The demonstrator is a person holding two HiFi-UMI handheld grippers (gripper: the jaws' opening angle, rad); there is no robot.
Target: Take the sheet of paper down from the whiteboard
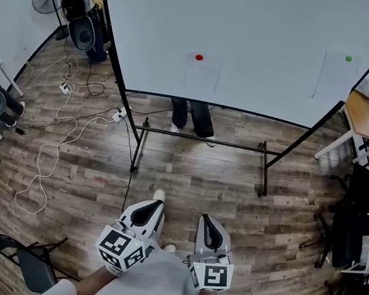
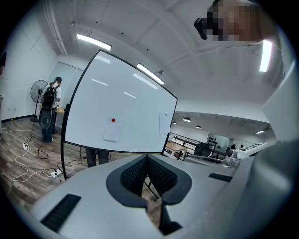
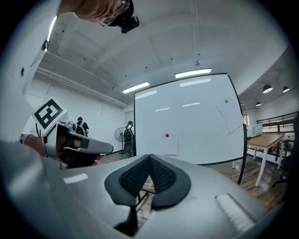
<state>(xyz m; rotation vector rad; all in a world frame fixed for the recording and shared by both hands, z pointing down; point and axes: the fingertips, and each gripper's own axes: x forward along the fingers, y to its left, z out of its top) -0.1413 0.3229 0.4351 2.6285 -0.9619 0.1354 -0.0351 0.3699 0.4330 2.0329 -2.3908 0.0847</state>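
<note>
Small sheet (image 1: 201, 76) hangs flat at mid-height on the whiteboard (image 1: 270, 32), pinned at its top edge by a red magnet (image 1: 198, 57). A second sheet (image 1: 336, 77), larger, hangs under a green magnet (image 1: 348, 58) far right on the same board; the task doesn't say which one is meant, and the central one lies straight ahead. Someone's legs (image 1: 190, 117) show below the board's lower edge, on its far side. Cables (image 1: 53, 151) trail over the wooden floor (image 1: 234, 185) to the left. Left gripper (image 1: 157, 202) and right gripper (image 1: 205, 219) are both near the body, well apart from the board, each with its pads pressed together and nothing between them. Step in hand looks like the approach. To do it well: walk in clear of the stand's foot bar, open one gripper before reaching the board, pinch a lower corner or side edge of the sheet, and have the other lift or slide the magnet off so the paper comes free without tearing.
</note>
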